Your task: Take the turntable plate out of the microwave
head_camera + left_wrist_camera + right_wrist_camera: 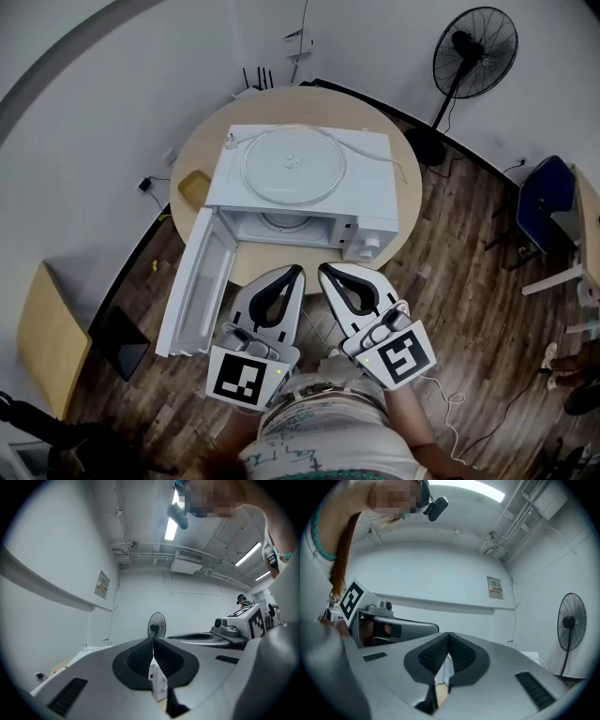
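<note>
The white microwave [300, 192] stands on a round wooden table [403, 169] with its door [195, 286] swung open to the left. A clear glass turntable plate [293, 164] lies flat on top of the microwave. Inside the open cavity a roller ring [281, 223] shows. My left gripper [298, 271] and right gripper [322, 270] hang side by side in front of the cavity, apart from it, both shut with nothing held. In the left gripper view the left gripper [153, 640] has its pads pressed together; the right gripper [449, 635] looks the same in its own view.
A yellow object [193, 187] lies on the table left of the microwave. A black standing fan [473, 52] is at the back right and a blue chair [544, 202] at the far right. A wooden box [52, 337] sits on the floor at left.
</note>
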A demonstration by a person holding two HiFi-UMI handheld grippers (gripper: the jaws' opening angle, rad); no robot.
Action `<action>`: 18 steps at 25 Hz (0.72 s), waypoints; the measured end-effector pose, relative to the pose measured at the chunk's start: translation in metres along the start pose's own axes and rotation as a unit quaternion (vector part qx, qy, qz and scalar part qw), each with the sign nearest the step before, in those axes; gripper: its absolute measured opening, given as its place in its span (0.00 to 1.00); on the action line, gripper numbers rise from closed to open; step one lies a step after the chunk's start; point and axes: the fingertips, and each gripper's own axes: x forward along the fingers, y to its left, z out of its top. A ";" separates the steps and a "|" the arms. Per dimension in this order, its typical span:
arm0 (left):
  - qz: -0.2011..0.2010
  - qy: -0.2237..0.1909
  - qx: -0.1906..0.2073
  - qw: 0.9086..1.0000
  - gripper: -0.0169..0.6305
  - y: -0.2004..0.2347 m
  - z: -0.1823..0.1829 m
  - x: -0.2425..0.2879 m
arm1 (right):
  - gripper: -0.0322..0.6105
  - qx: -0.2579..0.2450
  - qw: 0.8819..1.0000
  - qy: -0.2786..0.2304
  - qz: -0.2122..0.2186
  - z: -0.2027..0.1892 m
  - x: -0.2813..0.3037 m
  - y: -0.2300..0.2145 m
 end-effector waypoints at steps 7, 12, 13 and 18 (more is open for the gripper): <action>0.038 0.013 0.019 0.999 0.05 -0.037 -0.002 0.010 | 0.04 0.004 1.000 0.000 0.026 -0.006 -0.025 -0.012; 0.053 0.022 0.067 0.996 0.05 -0.055 -0.006 0.017 | 0.04 0.010 0.999 0.003 0.044 -0.010 -0.039 -0.017; 0.057 0.026 0.082 0.995 0.05 -0.059 -0.006 0.018 | 0.04 0.010 0.999 0.002 0.048 -0.010 -0.041 -0.018; 0.061 0.032 0.054 0.996 0.05 -0.073 -0.014 0.021 | 0.04 0.016 0.999 0.002 0.052 -0.010 -0.054 -0.022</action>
